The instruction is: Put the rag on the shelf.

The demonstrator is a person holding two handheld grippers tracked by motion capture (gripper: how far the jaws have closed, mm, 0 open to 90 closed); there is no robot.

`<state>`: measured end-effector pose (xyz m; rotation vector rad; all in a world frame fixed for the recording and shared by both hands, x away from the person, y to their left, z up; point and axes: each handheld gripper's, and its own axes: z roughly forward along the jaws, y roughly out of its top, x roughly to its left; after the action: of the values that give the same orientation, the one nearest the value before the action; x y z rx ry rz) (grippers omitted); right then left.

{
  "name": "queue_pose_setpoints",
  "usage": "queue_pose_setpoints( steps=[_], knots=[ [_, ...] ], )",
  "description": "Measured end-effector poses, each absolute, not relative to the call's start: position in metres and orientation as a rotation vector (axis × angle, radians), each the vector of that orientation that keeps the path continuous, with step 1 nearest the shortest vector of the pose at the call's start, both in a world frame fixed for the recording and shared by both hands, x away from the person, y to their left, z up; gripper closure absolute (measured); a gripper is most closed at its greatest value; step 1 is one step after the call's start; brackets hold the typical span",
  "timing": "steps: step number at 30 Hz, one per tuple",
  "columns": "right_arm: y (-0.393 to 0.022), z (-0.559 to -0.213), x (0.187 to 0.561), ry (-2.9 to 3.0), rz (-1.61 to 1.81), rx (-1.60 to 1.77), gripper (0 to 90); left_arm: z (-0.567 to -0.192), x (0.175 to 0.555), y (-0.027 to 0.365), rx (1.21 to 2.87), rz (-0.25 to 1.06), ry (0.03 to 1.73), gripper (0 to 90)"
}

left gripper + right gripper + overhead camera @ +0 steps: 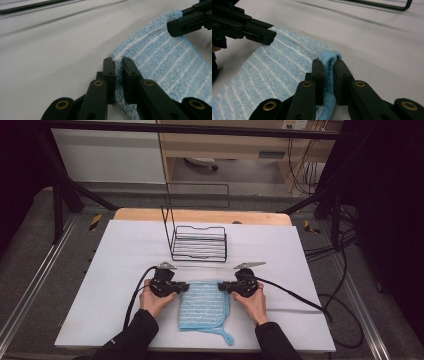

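Note:
A light blue striped cloth (202, 307) lies folded on the white table cover, a hanging loop trailing from its near right corner. My left gripper (186, 286) is shut on the cloth's far left corner; in the left gripper view that corner (118, 60) is pinched between the two black jaws. My right gripper (221, 286) is shut on the far right corner, and the right gripper view shows the cloth's edge (329, 62) bunched up between its jaws. Both grippers rest low on the table, facing each other across the cloth's far edge.
A black wire rack (199, 242) with a tall back frame stands just behind the cloth at mid-table. The white cover (125, 265) spreads wide on both sides. Cables trail from both grippers toward the table's near edge and right side.

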<state>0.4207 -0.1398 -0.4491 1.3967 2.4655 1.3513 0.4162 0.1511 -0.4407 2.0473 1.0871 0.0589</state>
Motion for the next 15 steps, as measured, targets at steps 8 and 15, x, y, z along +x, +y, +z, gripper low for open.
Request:
queue_pose_setpoints(
  steps=[8, 15],
  knots=[
    [-0.146, -0.433, 0.414, 2.407, 1.459, 1.351, 81.1, -0.425, 0.409, 0.157, 1.972, 0.097, 1.046, 82.1],
    [-0.151, -0.421, 0.409, 2.351, 1.542, 1.320, 81.3, -0.411, 0.403, 0.159, 1.927, 0.133, 1.009, 82.0]
  ],
)
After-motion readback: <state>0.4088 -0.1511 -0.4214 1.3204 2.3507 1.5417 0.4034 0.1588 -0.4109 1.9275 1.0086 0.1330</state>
